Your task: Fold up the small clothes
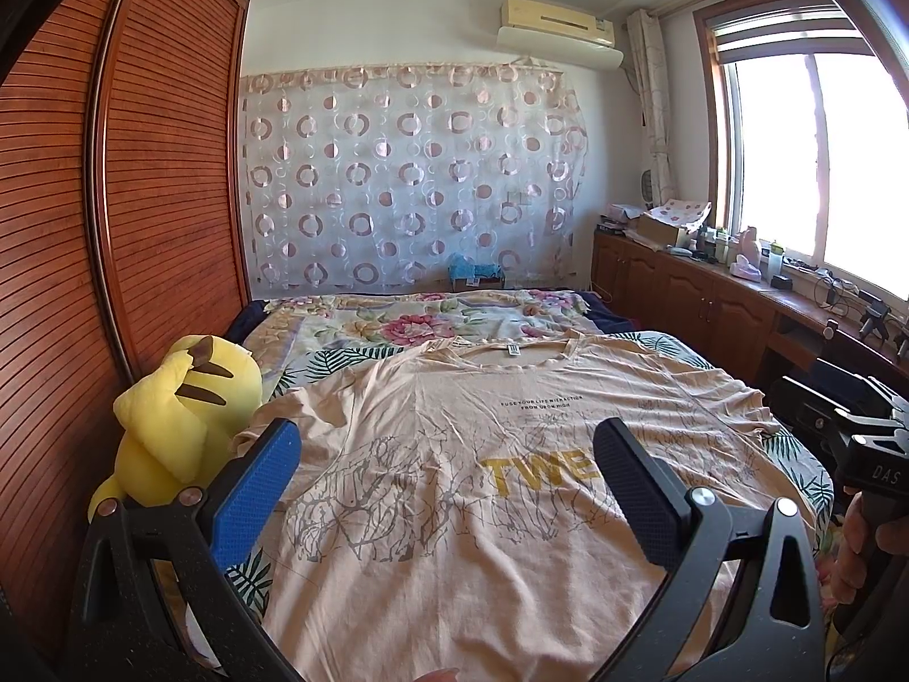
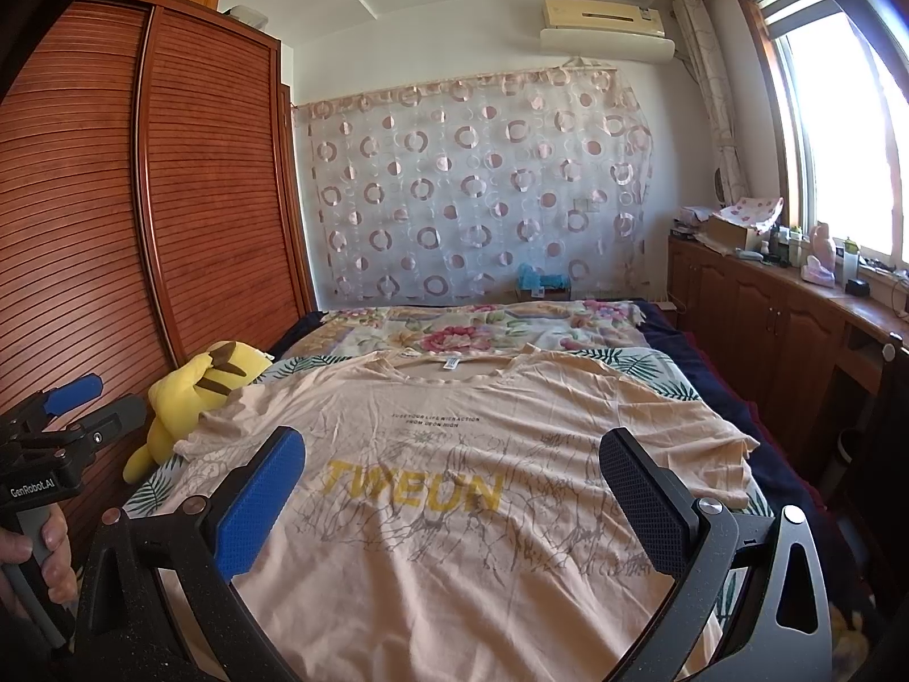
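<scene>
T-shirt (image 1: pixel 454 483) flat on the bed (image 1: pixel 670 341), collar at 12 o'clock, plush toy (image 1: pixel 182 420) beside it at 9 o'clock against the wardrobe (image 1: pixel 142 199), floral quilt (image 1: pixel 420 318) behind, cabinets (image 1: pixel 682 290) at 2 o'clock

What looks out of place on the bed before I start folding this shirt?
Mostly the yellow plush toy: it lies at the bed's left edge, right by the T-shirt's left sleeve, which is bunched rather than flat. The shirt is otherwise spread face up and only lightly wrinkled. Both the left gripper and the right gripper are open above it.

Peach T-shirt (image 1: pixel 454 489), yellow "TWEUN" print and grey line art, spread flat face-up, unfolded, collar away
</scene>
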The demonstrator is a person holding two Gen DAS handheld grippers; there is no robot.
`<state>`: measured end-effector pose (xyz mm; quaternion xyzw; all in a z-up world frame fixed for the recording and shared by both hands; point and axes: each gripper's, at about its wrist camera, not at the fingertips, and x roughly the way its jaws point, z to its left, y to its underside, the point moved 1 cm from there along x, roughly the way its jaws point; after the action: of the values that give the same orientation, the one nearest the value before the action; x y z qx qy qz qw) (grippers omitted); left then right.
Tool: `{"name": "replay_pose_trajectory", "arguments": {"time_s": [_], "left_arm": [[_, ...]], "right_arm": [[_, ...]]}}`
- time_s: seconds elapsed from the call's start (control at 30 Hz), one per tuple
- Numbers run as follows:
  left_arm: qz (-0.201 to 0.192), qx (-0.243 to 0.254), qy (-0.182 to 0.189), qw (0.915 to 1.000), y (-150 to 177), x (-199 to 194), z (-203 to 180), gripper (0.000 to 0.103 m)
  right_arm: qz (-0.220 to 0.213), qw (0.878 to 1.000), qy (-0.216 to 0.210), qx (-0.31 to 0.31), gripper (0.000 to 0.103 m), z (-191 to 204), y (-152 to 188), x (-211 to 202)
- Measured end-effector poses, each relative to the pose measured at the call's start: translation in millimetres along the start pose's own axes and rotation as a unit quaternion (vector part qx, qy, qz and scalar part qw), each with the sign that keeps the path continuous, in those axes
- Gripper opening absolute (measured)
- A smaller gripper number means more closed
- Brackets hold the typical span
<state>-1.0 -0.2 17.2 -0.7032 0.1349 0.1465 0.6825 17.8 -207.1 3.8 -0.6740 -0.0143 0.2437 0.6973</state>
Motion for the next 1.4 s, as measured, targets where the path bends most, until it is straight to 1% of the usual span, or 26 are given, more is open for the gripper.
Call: {"name": "replay_pose_trajectory", "arguments": {"time_s": [0.63, 0.83, 1.03, 1.07, 1.2, 1.33, 1.4], "left_arm": [[-0.002, 0.002, -0.001, 1.0, 2, 0, -1, 0.103], [0.013, -0.007, 0.0, 0.9999, -2, 5, 5, 0.103], [0.046, -0.026, -0.018, 0.9984, 6, 32, 35, 0.103], [0.05, -0.027, -0.021, 0.9982, 17, 41, 38, 0.103], [0.063, -0.035, -0.029, 0.9969, 25, 57, 57, 0.103], [0.083, -0.039, -0.042, 0.9949, 32, 75, 79, 0.103], [0.088, -0.037, -0.047, 0.9944, 37, 78, 86, 0.103]], "right_arm": [[0.001, 1.0, -0.001, 0.001, 0.103, 1, 1, 0], [0.009, 1.0, -0.008, 0.003, 0.103, 1, 4, 7], [0.033, 0.999, -0.024, 0.003, 0.103, 0, 14, 29], [0.038, 0.999, -0.026, 0.002, 0.103, 0, 15, 33], [0.056, 0.998, -0.032, -0.002, 0.103, -1, 20, 49], [0.074, 0.996, -0.045, -0.005, 0.103, -3, 21, 63], [0.082, 0.995, -0.05, -0.005, 0.103, -4, 21, 67]]}}
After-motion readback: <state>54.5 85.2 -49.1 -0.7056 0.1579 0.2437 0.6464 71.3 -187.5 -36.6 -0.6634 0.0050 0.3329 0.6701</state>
